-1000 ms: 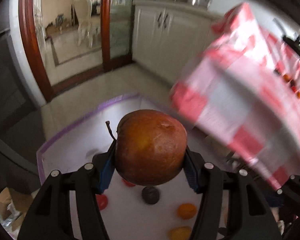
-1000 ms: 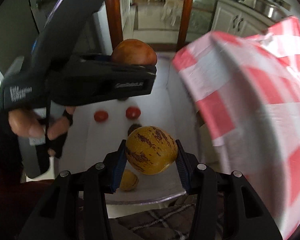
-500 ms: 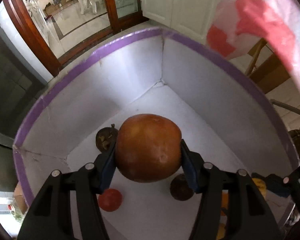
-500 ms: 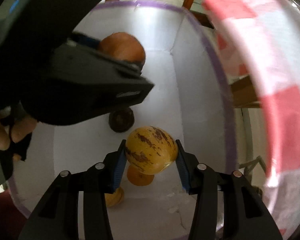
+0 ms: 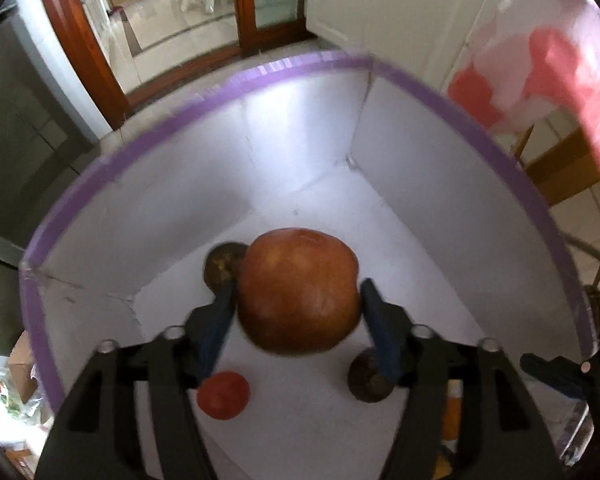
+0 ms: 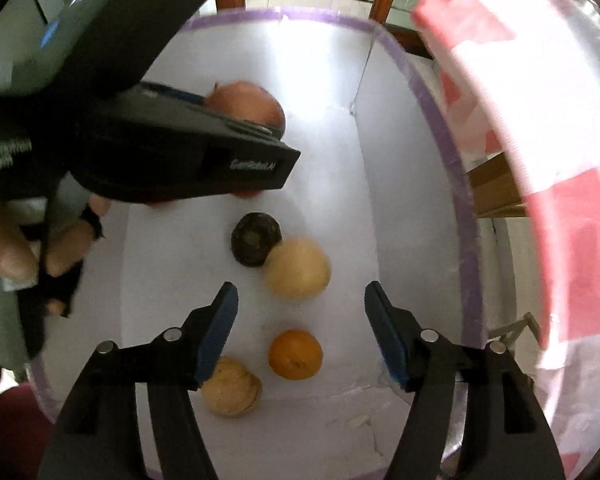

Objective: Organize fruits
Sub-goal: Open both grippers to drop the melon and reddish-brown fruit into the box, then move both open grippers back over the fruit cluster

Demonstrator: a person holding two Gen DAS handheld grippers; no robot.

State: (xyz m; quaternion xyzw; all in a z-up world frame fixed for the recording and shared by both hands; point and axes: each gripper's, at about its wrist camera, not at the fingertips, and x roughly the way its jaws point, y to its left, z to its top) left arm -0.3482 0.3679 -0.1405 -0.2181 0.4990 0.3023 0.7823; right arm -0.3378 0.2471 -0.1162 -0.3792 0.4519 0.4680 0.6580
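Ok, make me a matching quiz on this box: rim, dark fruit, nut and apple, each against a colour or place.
Things:
1 rim
2 dark fruit
3 nut
4 apple

Descriptions:
a largest, reddish
b purple
c touching the pale fruit
d tan, wrinkled

Pairs: 1-b, 2-c, 3-d, 4-a.

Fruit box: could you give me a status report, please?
Both claws just opened. Left claw: apple loose between jaws. Right claw: empty, pale fruit down in box. Dark fruit beside apple.

Black left gripper (image 5: 298, 300) and right gripper (image 6: 302, 308) carry blue pads (image 6: 216, 330) (silver screws atop).
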